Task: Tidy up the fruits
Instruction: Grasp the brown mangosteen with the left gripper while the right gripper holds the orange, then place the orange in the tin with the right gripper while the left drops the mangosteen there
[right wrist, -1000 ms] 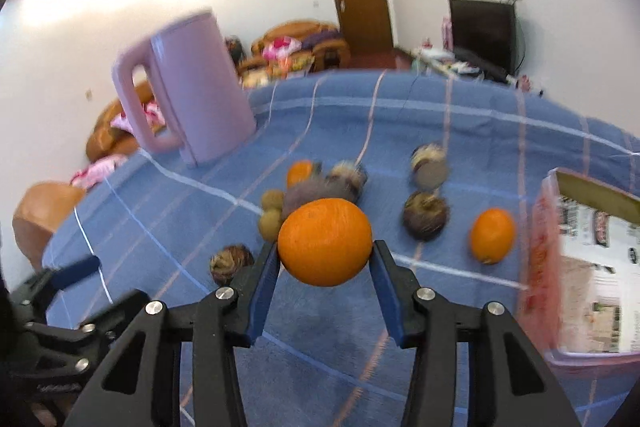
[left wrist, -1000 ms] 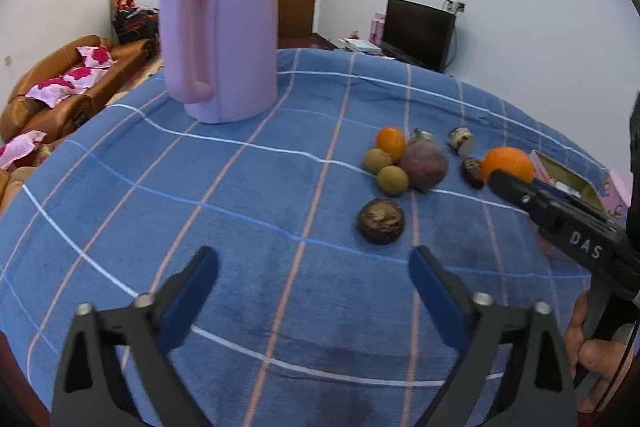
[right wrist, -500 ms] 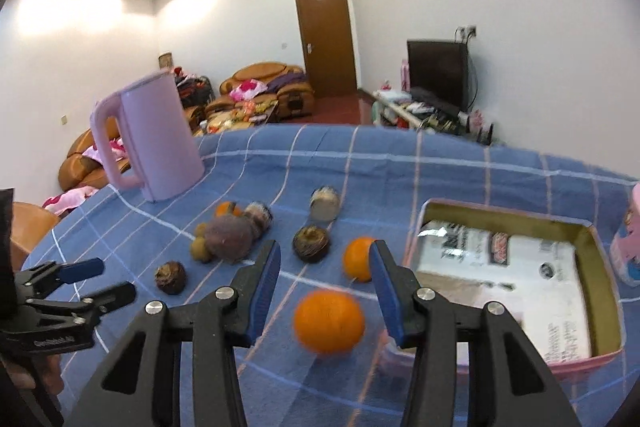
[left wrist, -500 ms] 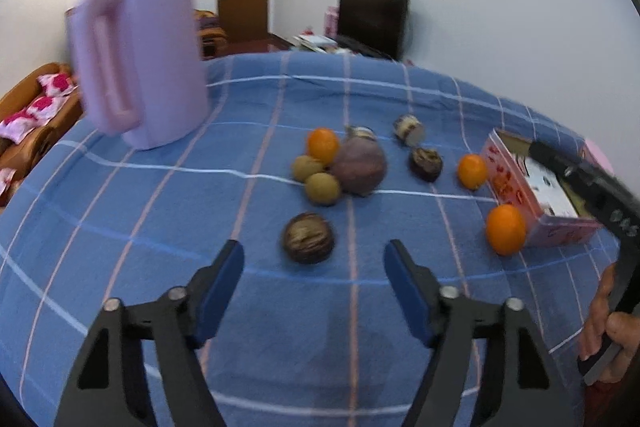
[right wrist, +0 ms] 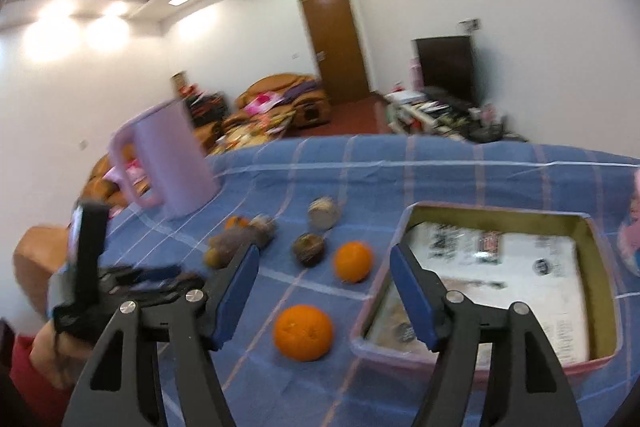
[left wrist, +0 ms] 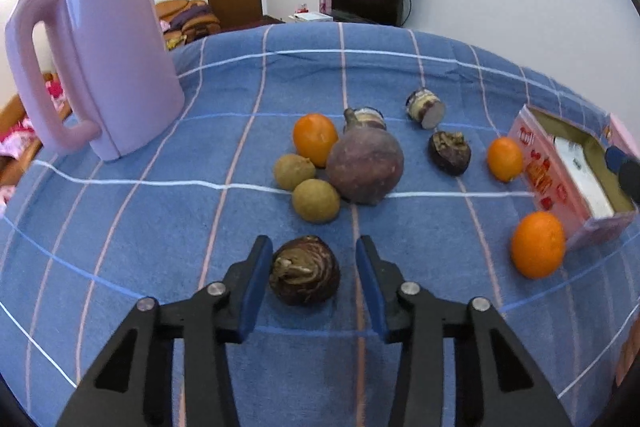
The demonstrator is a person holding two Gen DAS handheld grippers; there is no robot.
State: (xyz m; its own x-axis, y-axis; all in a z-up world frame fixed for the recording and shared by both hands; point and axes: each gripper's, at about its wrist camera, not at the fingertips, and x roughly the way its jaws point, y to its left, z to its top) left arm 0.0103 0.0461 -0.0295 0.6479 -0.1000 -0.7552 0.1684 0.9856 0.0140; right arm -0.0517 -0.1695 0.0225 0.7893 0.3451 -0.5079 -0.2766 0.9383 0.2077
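Since a second ago our right claw [right wrist: 324,291] has let go of the orange [right wrist: 303,332], which now lies on the blue-clothed surface [left wrist: 160,227] beside the pink box [right wrist: 500,359]; its jaws are opening, empty. Our left claw [left wrist: 312,287] is closing around the dark brown fruit [left wrist: 304,275], pads not yet pressing.
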